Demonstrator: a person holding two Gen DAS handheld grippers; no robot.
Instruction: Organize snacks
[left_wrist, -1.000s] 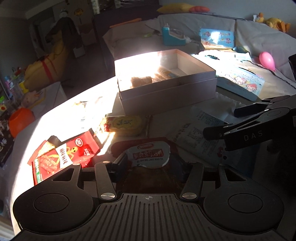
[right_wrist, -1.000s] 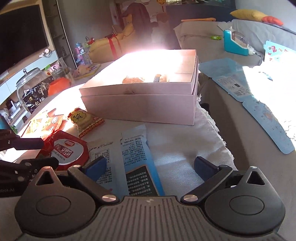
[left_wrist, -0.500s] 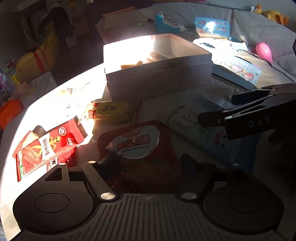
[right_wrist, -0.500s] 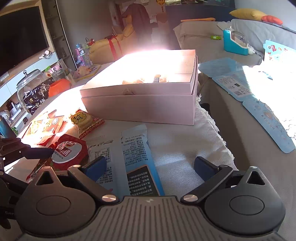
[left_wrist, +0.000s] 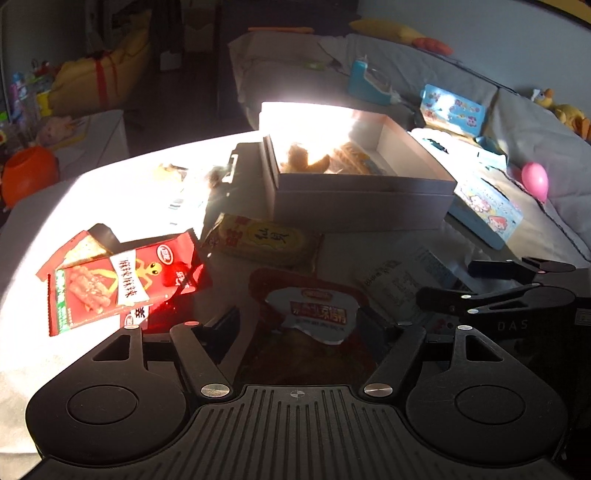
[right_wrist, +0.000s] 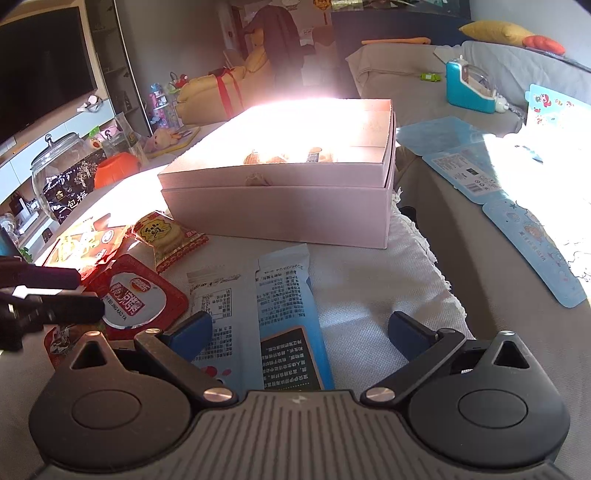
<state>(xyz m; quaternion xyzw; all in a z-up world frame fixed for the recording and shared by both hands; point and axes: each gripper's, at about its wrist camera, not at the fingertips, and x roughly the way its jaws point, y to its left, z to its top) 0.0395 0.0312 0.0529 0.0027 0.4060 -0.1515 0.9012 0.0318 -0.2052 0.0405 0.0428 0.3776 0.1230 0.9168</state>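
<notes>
Red snack pouch, label reading "BEIJING KAOYA", is lying on the cloth btwn the left gripper fingers, which are standing spread w/ no contact visible. "DAS" is showing on the right gripper in the left view only. Right gripper is gaping wide over the blue packets, holding nothing. Pink box is sitting behind.
</notes>
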